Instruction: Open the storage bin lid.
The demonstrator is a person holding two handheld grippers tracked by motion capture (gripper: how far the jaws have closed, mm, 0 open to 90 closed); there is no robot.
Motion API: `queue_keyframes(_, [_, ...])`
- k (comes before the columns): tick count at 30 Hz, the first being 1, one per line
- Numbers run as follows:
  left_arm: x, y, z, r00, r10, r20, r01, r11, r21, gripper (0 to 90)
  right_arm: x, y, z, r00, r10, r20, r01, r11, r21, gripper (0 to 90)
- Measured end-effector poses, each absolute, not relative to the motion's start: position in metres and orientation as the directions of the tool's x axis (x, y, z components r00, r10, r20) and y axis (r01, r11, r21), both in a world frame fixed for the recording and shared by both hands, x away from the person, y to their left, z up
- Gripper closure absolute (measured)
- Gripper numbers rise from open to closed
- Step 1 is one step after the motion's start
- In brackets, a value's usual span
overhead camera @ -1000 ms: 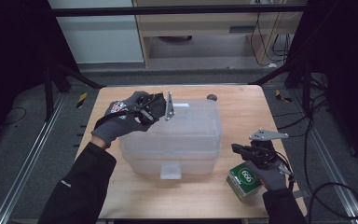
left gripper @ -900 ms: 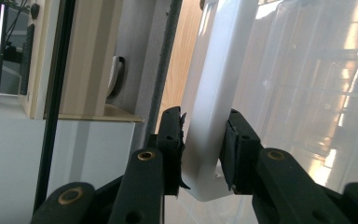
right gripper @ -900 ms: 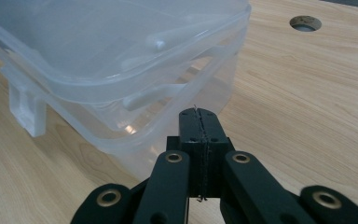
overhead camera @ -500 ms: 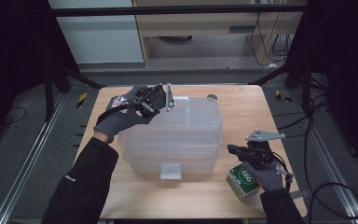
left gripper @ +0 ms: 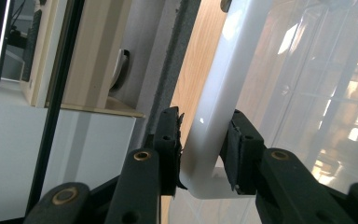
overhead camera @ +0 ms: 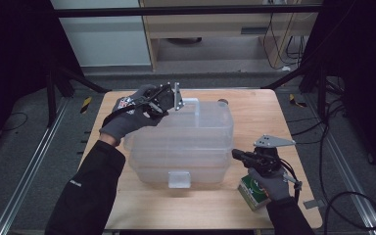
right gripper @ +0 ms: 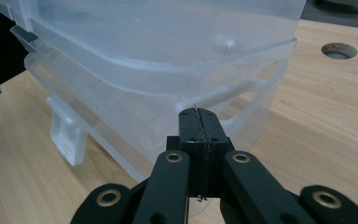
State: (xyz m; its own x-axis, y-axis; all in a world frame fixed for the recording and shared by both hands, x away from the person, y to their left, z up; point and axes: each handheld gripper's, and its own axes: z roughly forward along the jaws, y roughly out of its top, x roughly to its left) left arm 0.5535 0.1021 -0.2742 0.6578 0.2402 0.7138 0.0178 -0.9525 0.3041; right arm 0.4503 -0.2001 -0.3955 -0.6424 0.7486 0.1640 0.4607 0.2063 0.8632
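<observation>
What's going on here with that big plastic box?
A person at a wooden table works with a gripper in each hand. The left gripper has the white handle of the clear plastic box between its jaws. The right gripper, jaws shut and empty, points at the box's side.

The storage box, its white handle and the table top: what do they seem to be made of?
The storage box looks like translucent, frosted plastic: the table's wood shows dimly through its walls. The white handle looks like opaque, glossy plastic, with a bright highlight along its smooth surface. The table top looks like light wood or wood laminate, matte, with fine grain lines; which one cannot be told.
</observation>
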Motion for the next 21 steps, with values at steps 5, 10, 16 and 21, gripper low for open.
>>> queue_keyframes(5, [0.551, 0.103, -0.275, 0.663, 0.249, 0.706, 0.022, -0.949, 0.314, 65.2, 0.451, -0.199, -0.396, -0.648, 0.737, 0.192, 0.462, 0.179, 0.869, 90.0])
queue_keyframes(10, [0.55, 0.105, -0.275, 0.661, 0.273, 0.699, 0.022, -0.938, 0.346, 59.4, 0.451, -0.2, -0.397, -0.646, 0.733, 0.214, 0.47, 0.162, 0.867, 90.0])
queue_keyframes(16, [0.539, 0.115, -0.271, 0.693, 0.299, 0.656, 0.01, -0.914, 0.406, 47.7, 0.452, -0.2, -0.398, -0.645, 0.733, 0.215, 0.471, 0.161, 0.867, 90.0])
queue_keyframes(21, [0.526, 0.129, -0.266, 0.696, 0.353, 0.625, 0.019, -0.879, 0.476, 44.7, 0.451, -0.199, -0.397, -0.643, 0.734, 0.218, 0.477, 0.161, 0.864, 90.0])
